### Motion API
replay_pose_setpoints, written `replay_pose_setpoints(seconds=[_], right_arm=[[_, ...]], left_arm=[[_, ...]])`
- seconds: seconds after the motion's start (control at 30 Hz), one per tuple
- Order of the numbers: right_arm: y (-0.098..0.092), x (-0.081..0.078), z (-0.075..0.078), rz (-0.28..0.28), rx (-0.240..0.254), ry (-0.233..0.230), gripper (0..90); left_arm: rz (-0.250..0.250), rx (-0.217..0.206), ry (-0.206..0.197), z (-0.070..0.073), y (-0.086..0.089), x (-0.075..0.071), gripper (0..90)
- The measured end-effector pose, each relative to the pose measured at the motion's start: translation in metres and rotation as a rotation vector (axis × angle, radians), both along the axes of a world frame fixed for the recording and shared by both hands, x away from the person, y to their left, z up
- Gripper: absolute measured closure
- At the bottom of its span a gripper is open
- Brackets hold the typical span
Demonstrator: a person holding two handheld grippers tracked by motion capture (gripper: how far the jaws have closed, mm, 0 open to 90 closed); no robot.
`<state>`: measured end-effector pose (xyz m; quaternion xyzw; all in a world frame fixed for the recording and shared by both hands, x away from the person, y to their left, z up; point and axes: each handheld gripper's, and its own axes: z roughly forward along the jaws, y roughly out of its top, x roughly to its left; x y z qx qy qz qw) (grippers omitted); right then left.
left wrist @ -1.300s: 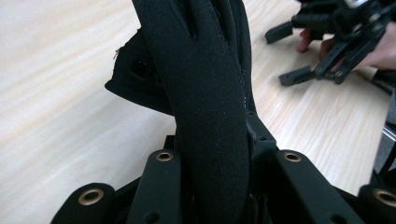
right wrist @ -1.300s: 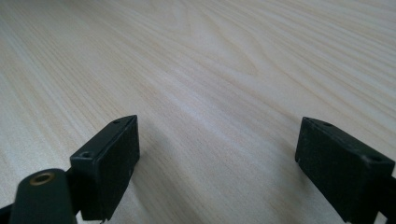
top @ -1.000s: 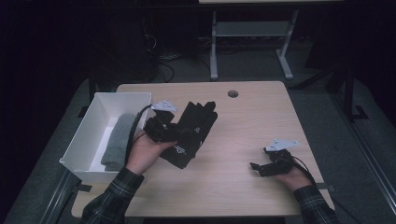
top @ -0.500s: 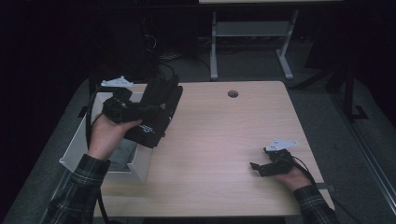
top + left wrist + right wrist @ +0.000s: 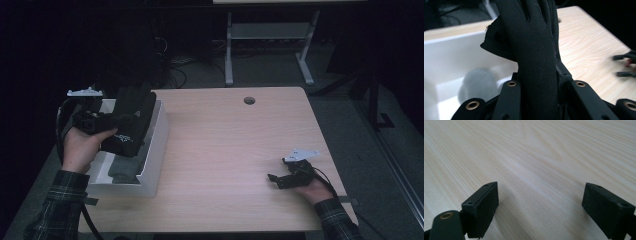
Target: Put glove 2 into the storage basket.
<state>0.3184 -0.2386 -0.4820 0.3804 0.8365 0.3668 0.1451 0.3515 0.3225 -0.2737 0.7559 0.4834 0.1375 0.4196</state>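
Observation:
A black glove (image 5: 131, 120) hangs above the white bin (image 5: 156, 145) at the table's left edge, with my left gripper (image 5: 102, 122) shut on it. In the left gripper view the glove (image 5: 534, 50) stands upright, pinched between the two black jaws, with the bin's white wall (image 5: 454, 57) behind it. A grey folded cloth (image 5: 122, 170) lies inside the bin, blurred in the left gripper view as the grey cloth (image 5: 476, 82). My right gripper (image 5: 276, 180) rests on the table near the front right, jaws wide apart with nothing between them; the right gripper (image 5: 540, 205) faces bare wood.
The light wooden table (image 5: 235, 150) has a round cable hole (image 5: 249, 100) near its far edge. A white desk frame (image 5: 265, 35) stands on the dark floor beyond the table. The other gripper (image 5: 625, 66) shows blurred at the right of the left gripper view.
My left gripper has carried the black glove from the middle of the table leftward and slightly up, to above the white bin. The right gripper has kept still.

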Motion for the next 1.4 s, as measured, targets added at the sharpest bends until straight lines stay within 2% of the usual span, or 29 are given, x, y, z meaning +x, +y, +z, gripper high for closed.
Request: replay_pose_setpoints(seconds=[0.07,0.13,0.17,0.3,0.33,0.4,0.63,0.73,0.83,0.9,0.93,1.07,1.1,1.13,1.3,1.4], right_arm=[[0.000,0.000,0.000,0.000,-0.001,0.001,13.5],[0.000,0.000,0.000,-0.001,-0.001,0.001,13.5],[0.000,0.000,0.000,-0.001,-0.001,0.001,13.5],[0.000,0.000,0.000,-0.001,-0.002,0.001,13.5],[0.000,0.000,0.000,-0.001,-0.002,0.001,13.5],[0.000,0.000,0.000,0.000,-0.004,0.000,13.6],[0.000,0.000,0.000,-0.003,-0.002,0.001,13.6],[0.000,0.000,0.000,-0.003,-0.002,0.000,13.6],[0.000,0.000,0.000,-0.003,-0.002,0.000,13.6],[0.000,0.000,0.000,-0.003,-0.002,0.000,13.6],[0.000,0.000,0.000,-0.003,-0.002,0.000,13.6],[0.000,0.000,0.000,-0.003,-0.003,0.000,13.6],[0.000,0.000,0.000,-0.003,-0.003,0.000,13.6],[0.000,0.000,0.000,-0.003,-0.002,0.000,13.6],[0.000,0.000,0.000,-0.003,-0.002,0.000,13.6],[0.000,0.000,0.000,-0.003,-0.002,-0.001,13.6]], left_arm=[[0.022,0.003,0.021,-0.010,0.006,0.002,71.5],[0.048,0.004,0.062,-0.027,0.014,0.008,71.5],[0.048,0.004,0.062,-0.027,0.014,0.008,71.4],[0.079,0.000,0.109,-0.048,0.024,0.015,71.4],[0.079,0.000,0.109,-0.048,0.024,0.015,71.4],[0.084,0.006,0.138,-0.058,0.025,0.018,71.4],[0.101,0.011,0.199,-0.086,0.026,0.027,71.0],[0.106,0.028,0.225,-0.096,0.027,0.031,70.2],[0.113,0.044,0.232,-0.101,0.029,0.033,69.5],[0.121,0.078,0.229,-0.103,0.028,0.033,67.3],[0.132,0.104,0.226,-0.104,0.028,0.033,61.1],[0.162,0.131,0.218,-0.105,0.028,0.035,51.2],[0.173,0.152,0.208,-0.105,0.029,0.036,43.8],[0.180,0.160,0.202,-0.104,0.029,0.036,41.6],[0.201,0.169,0.177,-0.097,0.032,0.037,32.9],[0.201,0.171,0.150,-0.087,0.034,0.036,29.2]])
